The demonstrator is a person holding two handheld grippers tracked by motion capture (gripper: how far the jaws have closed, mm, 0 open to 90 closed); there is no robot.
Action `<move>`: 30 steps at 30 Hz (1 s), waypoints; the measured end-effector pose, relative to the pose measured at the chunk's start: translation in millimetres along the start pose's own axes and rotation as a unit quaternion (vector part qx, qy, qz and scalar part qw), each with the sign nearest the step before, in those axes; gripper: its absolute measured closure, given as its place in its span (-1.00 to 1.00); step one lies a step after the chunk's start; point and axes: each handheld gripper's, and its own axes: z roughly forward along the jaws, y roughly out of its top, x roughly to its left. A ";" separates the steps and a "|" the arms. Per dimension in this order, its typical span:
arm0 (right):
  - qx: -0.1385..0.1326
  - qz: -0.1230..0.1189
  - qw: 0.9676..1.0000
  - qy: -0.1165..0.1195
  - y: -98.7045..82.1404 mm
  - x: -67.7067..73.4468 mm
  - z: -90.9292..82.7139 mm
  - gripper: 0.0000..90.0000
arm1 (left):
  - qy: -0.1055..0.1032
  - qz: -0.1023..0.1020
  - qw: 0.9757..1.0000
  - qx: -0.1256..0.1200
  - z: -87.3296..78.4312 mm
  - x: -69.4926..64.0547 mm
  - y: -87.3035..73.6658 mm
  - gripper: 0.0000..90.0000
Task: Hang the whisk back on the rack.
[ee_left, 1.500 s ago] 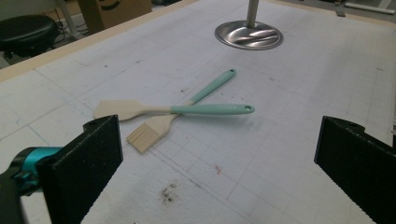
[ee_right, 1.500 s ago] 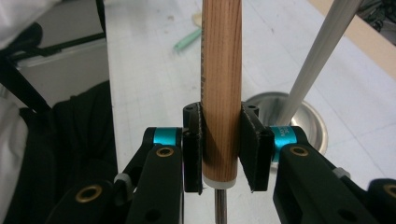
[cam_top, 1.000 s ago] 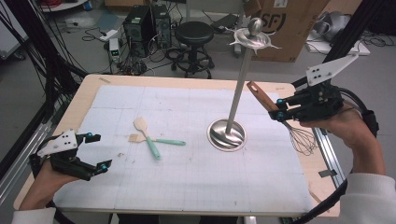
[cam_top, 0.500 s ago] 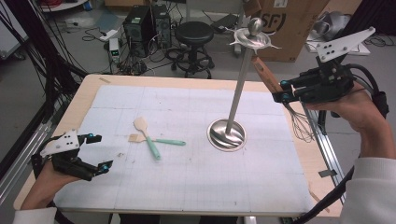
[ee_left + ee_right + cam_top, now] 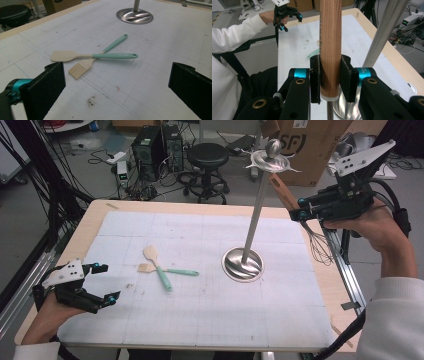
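1. Right gripper point(image 5: 300, 209) is clamped on the wooden handle point(image 5: 330, 47) of a whisk point(image 5: 318, 240); its wire loops hang below the hand, off the right edge of the surface point(image 5: 210, 320).
2. Change: across the earlier high-view pictures to now, the right hand has lifted the whisk, and the handle tip now sits just under the hooks at the top of the stand point(image 5: 257, 210).
3. Reading: the whisk is probably being brought up to hang on a hook; it is not yet hung.
4. Left gripper point(image 5: 102, 282) rests low at the near left with jaws apart and empty, unmoved.
5. Spatula point(image 5: 92, 55) and brush point(image 5: 96, 60) lie crossed on the surface, left of the stand base, untouched.
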 end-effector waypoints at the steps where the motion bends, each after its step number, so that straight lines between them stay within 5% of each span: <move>1: 0.000 0.003 1.000 -0.001 -0.8 -1.0 0.0 0.62 | 0.000 0.000 1.000 0.000 0.0 0.0 0.0 -0.96; 30: -0.027 0.000 1.000 -0.015 -15.0 -22.9 32.2 0.60 | -0.001 -0.002 1.000 0.004 2.0 1.1 -1.6 -0.96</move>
